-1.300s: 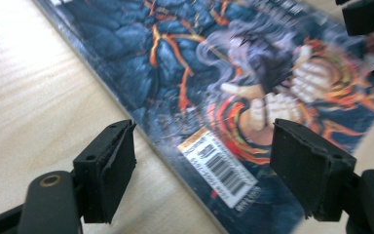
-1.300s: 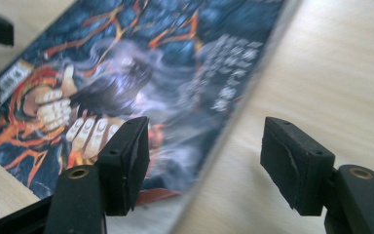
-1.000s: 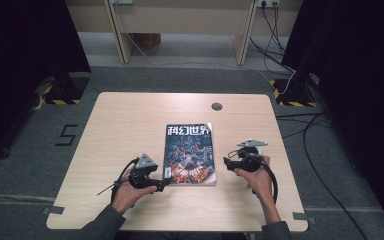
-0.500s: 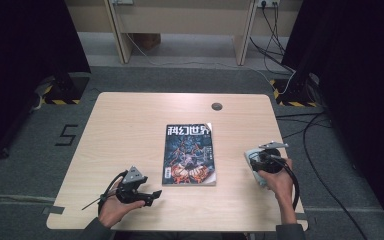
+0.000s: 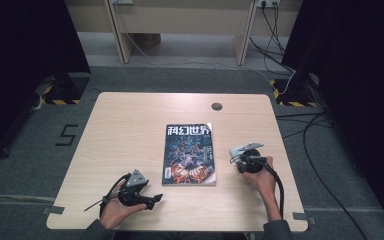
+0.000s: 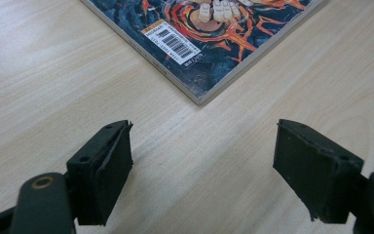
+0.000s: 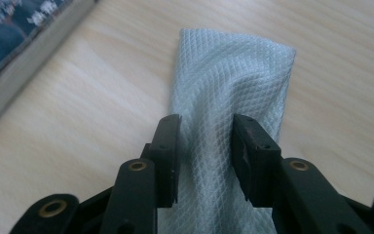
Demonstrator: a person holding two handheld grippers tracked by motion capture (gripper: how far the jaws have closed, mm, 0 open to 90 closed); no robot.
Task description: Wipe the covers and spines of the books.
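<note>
Right of the magazine [image 5: 190, 155], lying flat on the table [image 5: 130, 125], is one folded cloth [image 7: 229, 97], pale blue-grey with a diamond weave. It sits between the jaws of my right gripper [image 7: 204, 131], which have just been closing around it; the pads flank the fold closely, the fabric bunched between them, and I judge them to be gripping it. Assessment of handling: the cloth is soft and light, will drape and sag once lifted, and is not fragile. A pinch across the narrow folded width, as now, should hold all layers together; a shallow bite at one edge risks the fold opening.

Left of the magazine's near corner, my left gripper [image 6: 199, 170] rests low over bare wood with its jaws wide apart and nothing between them. The corner bearing the barcode lies just ahead of it, not touching.

Count: one cloth, one magazine, one table, two grippers. Beyond the magazine, one small dark round fitting [image 5: 216, 106] is set in the tabletop
</note>
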